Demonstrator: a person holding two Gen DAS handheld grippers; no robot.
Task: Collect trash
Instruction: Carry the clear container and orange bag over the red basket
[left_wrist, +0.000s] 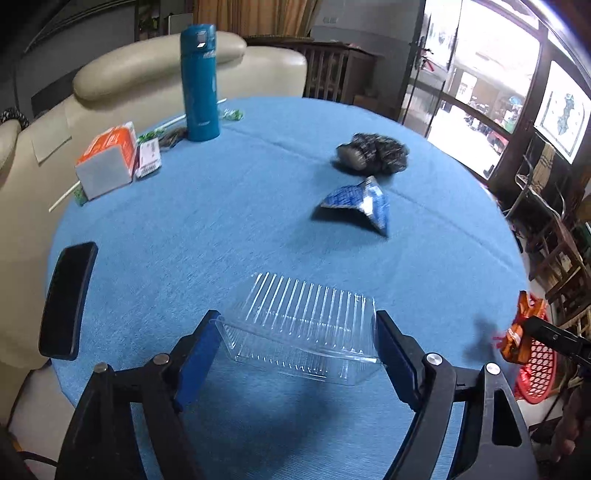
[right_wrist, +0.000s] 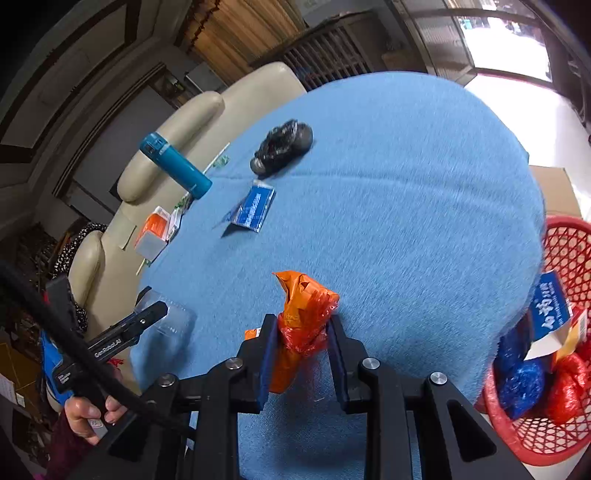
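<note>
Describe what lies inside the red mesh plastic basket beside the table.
Inside the red mesh plastic basket lie a blue-and-white printed carton, a crumpled blue plastic bag and a red plastic bag. Whatever lies beneath them is covered.

The red basket (left_wrist: 535, 369) is cut off by the right edge in the left wrist view, and partly hidden behind the counter (left_wrist: 258, 206) and the right tool (left_wrist: 517, 332). The blue wrapper (left_wrist: 360, 203) and black bag (left_wrist: 373, 153) are motion-blurred. Print on the orange carton (left_wrist: 109, 157) is too small to read.
</note>
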